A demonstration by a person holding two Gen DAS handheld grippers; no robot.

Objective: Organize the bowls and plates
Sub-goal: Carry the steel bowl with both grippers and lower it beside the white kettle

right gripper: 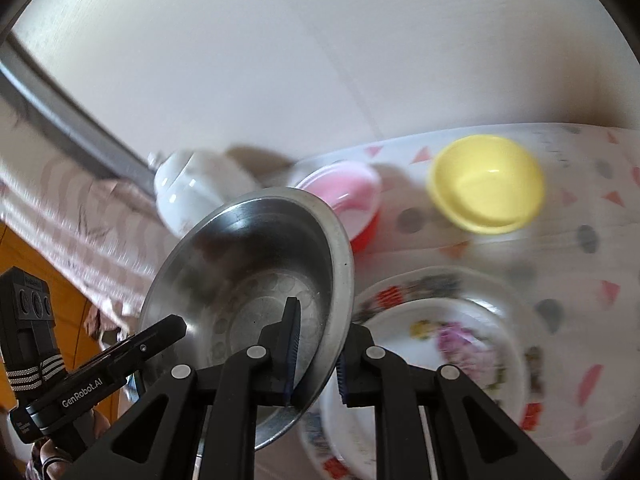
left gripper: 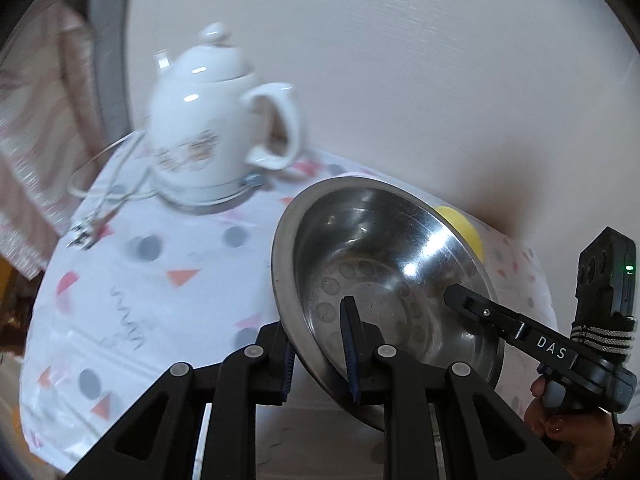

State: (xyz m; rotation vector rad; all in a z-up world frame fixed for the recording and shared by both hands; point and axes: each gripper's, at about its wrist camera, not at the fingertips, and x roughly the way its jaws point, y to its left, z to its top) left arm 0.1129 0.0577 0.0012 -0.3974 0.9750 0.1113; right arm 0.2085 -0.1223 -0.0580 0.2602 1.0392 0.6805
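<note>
Fingers (left gripper: 320,356) of both grippers pinch opposite rims of the tilted steel bowl (left gripper: 380,264), angled downward.

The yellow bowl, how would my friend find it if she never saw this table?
Look at the table with the spotted cloth against the white wall. Near the wall stand a red and pink bowl and, beside it, the yellow bowl. It is the only plain yellow one, with no flowers like the plate nearby.

Plain white wall (left gripper: 400,60) behind a table under a patterned cloth (left gripper: 160,300); striped curtain (right gripper: 60,208) alongside.
</note>
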